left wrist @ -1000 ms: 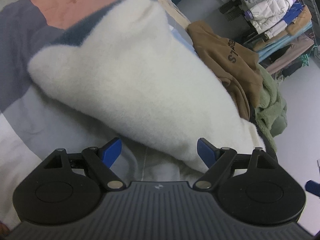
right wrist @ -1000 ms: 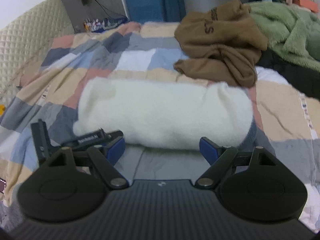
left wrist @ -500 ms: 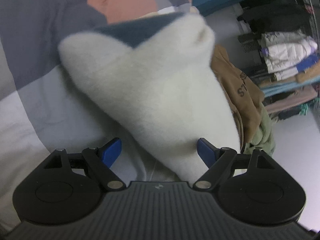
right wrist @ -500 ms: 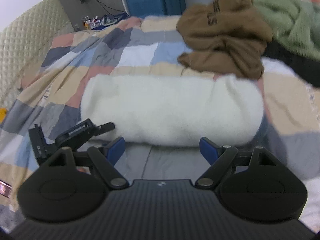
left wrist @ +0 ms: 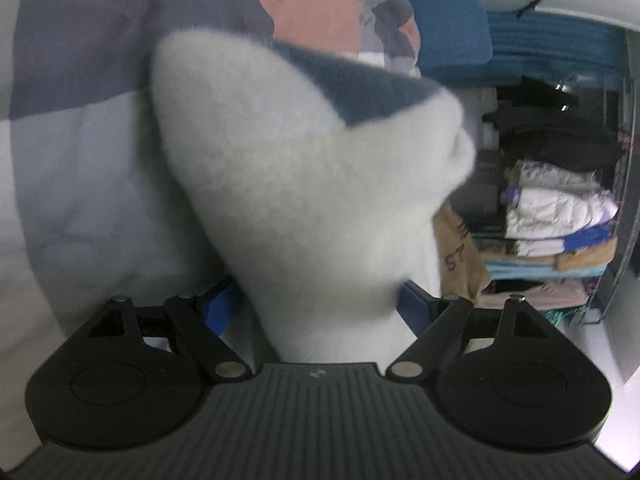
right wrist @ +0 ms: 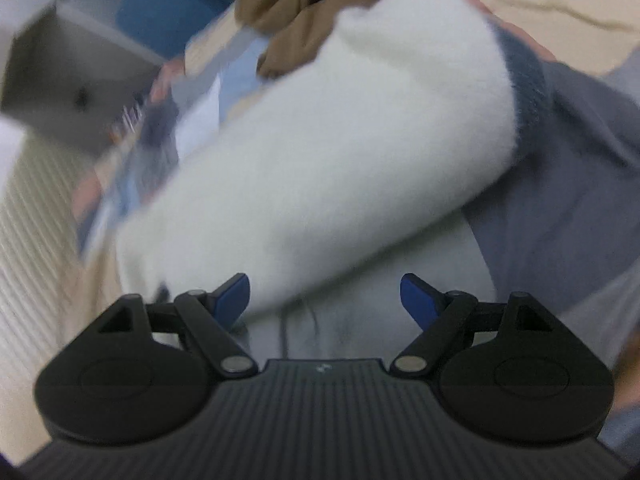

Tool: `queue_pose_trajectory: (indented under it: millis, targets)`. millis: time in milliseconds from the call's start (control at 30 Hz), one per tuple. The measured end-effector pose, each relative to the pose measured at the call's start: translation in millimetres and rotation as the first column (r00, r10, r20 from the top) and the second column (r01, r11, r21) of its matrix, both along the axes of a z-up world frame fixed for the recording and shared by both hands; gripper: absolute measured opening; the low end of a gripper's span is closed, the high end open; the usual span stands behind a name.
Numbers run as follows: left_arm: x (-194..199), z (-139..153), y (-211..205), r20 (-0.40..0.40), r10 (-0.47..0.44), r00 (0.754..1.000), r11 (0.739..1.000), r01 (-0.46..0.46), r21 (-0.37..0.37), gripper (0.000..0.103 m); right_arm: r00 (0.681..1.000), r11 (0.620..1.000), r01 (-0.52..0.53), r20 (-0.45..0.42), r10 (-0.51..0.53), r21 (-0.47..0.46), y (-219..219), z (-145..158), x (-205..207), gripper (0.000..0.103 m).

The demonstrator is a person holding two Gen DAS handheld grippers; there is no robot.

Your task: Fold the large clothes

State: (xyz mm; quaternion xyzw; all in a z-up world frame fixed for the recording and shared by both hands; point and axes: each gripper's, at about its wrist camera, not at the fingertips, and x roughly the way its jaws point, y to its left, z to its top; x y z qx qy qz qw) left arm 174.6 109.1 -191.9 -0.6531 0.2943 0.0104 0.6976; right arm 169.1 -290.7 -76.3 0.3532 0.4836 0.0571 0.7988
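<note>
While the white fluffy garment (left wrist: 304, 184) lay folded into a thick roll on the patchwork quilt (left wrist: 80, 168), both tongs came close to it. It had a dark blue part (left wrist: 372, 92) tucked along its far side.

The left gripper (left wrist: 320, 308) had its jaws spread wide, one blue pad (left wrist: 222, 306) on each side of the near end of the roll. The soft fleece filled the gap between them and brushed the pads, but they did not look squeezed on it, so it seemed to hold nothing yet.

The right gripper (right wrist: 324, 296) was wide open too and held nothing. Its left blue pad (right wrist: 232, 294) sat at the near edge of the roll, and grey cloth (right wrist: 360, 320) lay under the gap. That view was tilted and blurry.

Each gripper was probably set at one end so the roll could be grabbed at both ends together and kept from falling open.

A brown sweatshirt (right wrist: 304, 4) lay crumpled just past the roll. Far to the right, folded clothes (left wrist: 556, 216) sat stacked on shelves.
</note>
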Motion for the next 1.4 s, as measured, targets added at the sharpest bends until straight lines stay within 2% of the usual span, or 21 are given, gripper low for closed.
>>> queue_pose_trajectory:
  millis: [167, 300, 400, 500, 567, 767, 867, 900, 1033, 1100, 1133, 1167, 1267, 1367, 1400]
  targets:
    - [8, -8, 5, 0.050, 0.035, 0.998, 0.997, -0.032, -0.067, 0.085, 0.989, 0.977, 0.149, -0.004, -0.150, 0.153, -14, -36, 4, 0.085]
    - [12, -4, 8, 0.095, 0.037, 0.995, 0.997, -0.029, -0.078, 0.086, 0.981, 0.941, 0.189, -0.018, -0.192, 0.279, -16, -63, 7, 0.085]
    - [11, -2, 11, 0.133, 0.034, 0.991, 0.996, -0.023, -0.084, 0.086, 0.973, 0.921, 0.217, 0.005, -0.231, 0.323, -18, -71, 10, 0.086]
    - [6, 3, 12, 0.161, 0.023, 0.987, 0.998, -0.013, -0.062, 0.086, 0.953, 0.884, 0.260, 0.042, -0.299, 0.389, -26, -70, 3, 0.086]
    - [7, 2, 12, 0.156, 0.024, 0.988, 0.998, -0.014, -0.067, 0.086, 0.943, 0.870, 0.280, 0.053, -0.328, 0.407, -29, -71, -4, 0.086]
    - [15, -6, 10, 0.118, 0.006, 0.993, 0.999, 0.000, -0.051, 0.086, 0.931, 0.835, 0.331, -0.006, -0.366, 0.440, -32, -88, -15, 0.087]
    - [18, -15, 13, 0.098, 0.017, 0.995, 0.996, -0.009, -0.083, 0.086, 0.925, 0.812, 0.350, -0.038, -0.377, 0.467, -34, -93, -21, 0.090]
    - [20, -16, 14, 0.096, 0.020, 0.995, 0.995, -0.011, -0.097, 0.087, 0.922, 0.805, 0.359, -0.046, -0.384, 0.471, -35, -96, -24, 0.096]
    - [30, -20, 14, 0.088, 0.035, 0.996, 0.992, -0.024, -0.124, 0.090, 0.909, 0.802, 0.382, -0.031, -0.416, 0.459, -36, -89, -33, 0.096]
    - [33, -19, 12, 0.082, 0.042, 0.996, 0.993, -0.033, -0.113, 0.090, 0.897, 0.807, 0.398, -0.002, -0.441, 0.436, -39, -84, -32, 0.097]
    - [35, -19, 11, 0.078, 0.042, 0.996, 0.994, -0.034, -0.104, 0.090, 0.892, 0.808, 0.407, 0.006, -0.452, 0.425, -40, -84, -30, 0.103]
    - [35, -17, 10, 0.072, 0.044, 0.996, 0.995, -0.037, -0.098, 0.090, 0.887, 0.804, 0.418, -0.001, -0.461, 0.422, -43, -86, -28, 0.103]
    - [39, -15, 9, 0.069, 0.045, 0.997, 0.996, -0.040, -0.080, 0.090, 0.877, 0.770, 0.447, -0.053, -0.478, 0.456, -46, -101, -13, 0.103]
    - [42, -10, 8, 0.071, 0.026, 0.997, 0.999, -0.023, -0.035, 0.088, 0.889, 0.792, 0.421, -0.031, -0.456, 0.442, -43, -100, 7, 0.103]
    - [39, -8, 7, 0.066, 0.016, 0.998, 1.000, -0.015, -0.011, 0.084, 0.896, 0.799, 0.413, -0.036, -0.443, 0.437, -44, -101, 15, 0.103]
